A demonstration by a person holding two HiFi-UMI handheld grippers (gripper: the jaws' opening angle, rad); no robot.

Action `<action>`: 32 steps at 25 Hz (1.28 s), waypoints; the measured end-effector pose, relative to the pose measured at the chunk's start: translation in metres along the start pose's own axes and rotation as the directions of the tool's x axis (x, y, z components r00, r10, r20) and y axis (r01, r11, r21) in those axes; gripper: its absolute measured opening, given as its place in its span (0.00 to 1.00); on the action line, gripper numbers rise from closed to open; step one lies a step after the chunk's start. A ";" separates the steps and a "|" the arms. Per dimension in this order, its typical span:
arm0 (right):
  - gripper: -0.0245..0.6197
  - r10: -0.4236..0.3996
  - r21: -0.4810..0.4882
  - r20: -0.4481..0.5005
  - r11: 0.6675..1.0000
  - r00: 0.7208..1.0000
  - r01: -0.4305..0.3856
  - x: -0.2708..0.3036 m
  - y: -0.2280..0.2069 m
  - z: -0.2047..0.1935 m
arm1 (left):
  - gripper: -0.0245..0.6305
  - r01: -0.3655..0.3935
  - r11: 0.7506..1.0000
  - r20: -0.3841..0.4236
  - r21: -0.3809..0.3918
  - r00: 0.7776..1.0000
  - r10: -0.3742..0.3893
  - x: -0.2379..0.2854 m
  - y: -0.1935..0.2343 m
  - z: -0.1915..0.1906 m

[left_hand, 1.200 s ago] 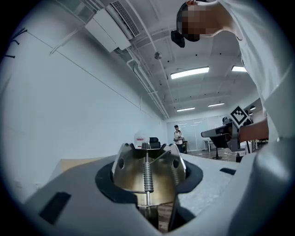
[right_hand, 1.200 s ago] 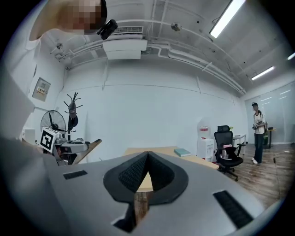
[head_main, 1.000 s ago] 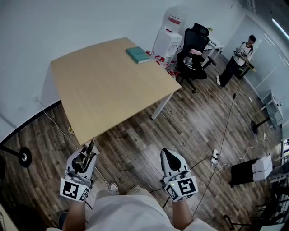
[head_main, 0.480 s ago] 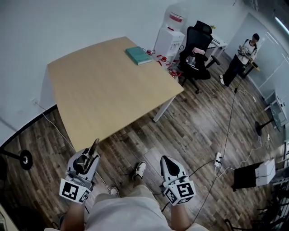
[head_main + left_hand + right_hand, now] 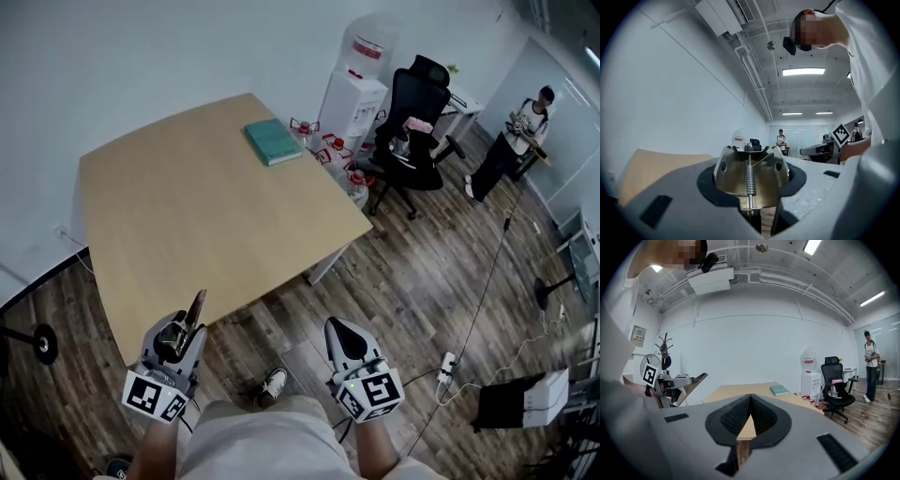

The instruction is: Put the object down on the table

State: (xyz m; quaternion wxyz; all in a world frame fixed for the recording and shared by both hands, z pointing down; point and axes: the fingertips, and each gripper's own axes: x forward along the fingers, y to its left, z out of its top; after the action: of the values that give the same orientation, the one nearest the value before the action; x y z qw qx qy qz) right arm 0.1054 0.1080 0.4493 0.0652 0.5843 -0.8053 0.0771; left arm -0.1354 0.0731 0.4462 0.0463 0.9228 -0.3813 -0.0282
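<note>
A brass-coloured metal tool with a coil spring (image 5: 750, 171) is clamped between the jaws of my left gripper (image 5: 751, 192). In the head view its thin metal end (image 5: 196, 307) sticks out past the left gripper (image 5: 178, 334), which hangs over the floor just short of the near edge of the light wooden table (image 5: 187, 220). The right gripper view also catches the tool (image 5: 692, 384) at the left. My right gripper (image 5: 339, 330) is shut, its black ribbed pads (image 5: 740, 412) meeting at the tips with nothing between them; it too is over the floor, near my legs.
A teal book (image 5: 272, 142) lies at the table's far edge. Beyond it stand a water dispenser (image 5: 360, 75) and a black office chair (image 5: 412, 112), with red items (image 5: 336, 148) on the floor. A person (image 5: 517, 141) stands far right. Cables and a power strip (image 5: 448, 366) cross the floor.
The table has come closer and shifted left in the head view as I step forward. Both grippers keep their pose, and the left one still holds the tool.
</note>
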 end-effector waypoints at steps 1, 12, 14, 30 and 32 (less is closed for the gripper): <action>0.03 0.011 -0.007 0.000 1.000 1.000 -0.011 0.004 -0.013 0.003 | 0.29 -0.007 1.000 0.005 0.002 1.000 0.007 0.012 -0.003 0.002; 0.03 0.115 0.040 -0.055 0.993 0.992 -0.113 0.063 -0.051 -0.018 | 0.29 -0.022 1.000 -0.036 0.007 0.999 0.022 0.078 0.002 0.000; 0.03 0.126 0.033 -0.055 0.992 0.991 -0.124 0.072 -0.048 -0.014 | 0.29 -0.021 1.000 -0.048 0.011 0.999 0.021 0.082 0.011 -0.003; 0.03 0.034 0.006 -0.031 0.999 0.999 -0.034 0.125 -0.069 0.020 | 0.29 0.053 0.998 -0.044 0.033 0.998 -0.052 0.140 0.060 0.000; 0.03 0.038 0.008 -0.038 0.999 0.999 -0.037 0.133 -0.067 0.020 | 0.29 0.057 0.998 -0.051 0.036 0.997 -0.055 0.141 0.064 -0.001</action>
State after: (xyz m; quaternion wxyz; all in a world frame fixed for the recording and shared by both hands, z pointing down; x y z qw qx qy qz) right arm 0.1279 -0.0398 0.4588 0.0766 0.5678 -0.8144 0.0924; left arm -0.0803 -0.0720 0.4521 0.0374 0.9343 -0.3546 0.0007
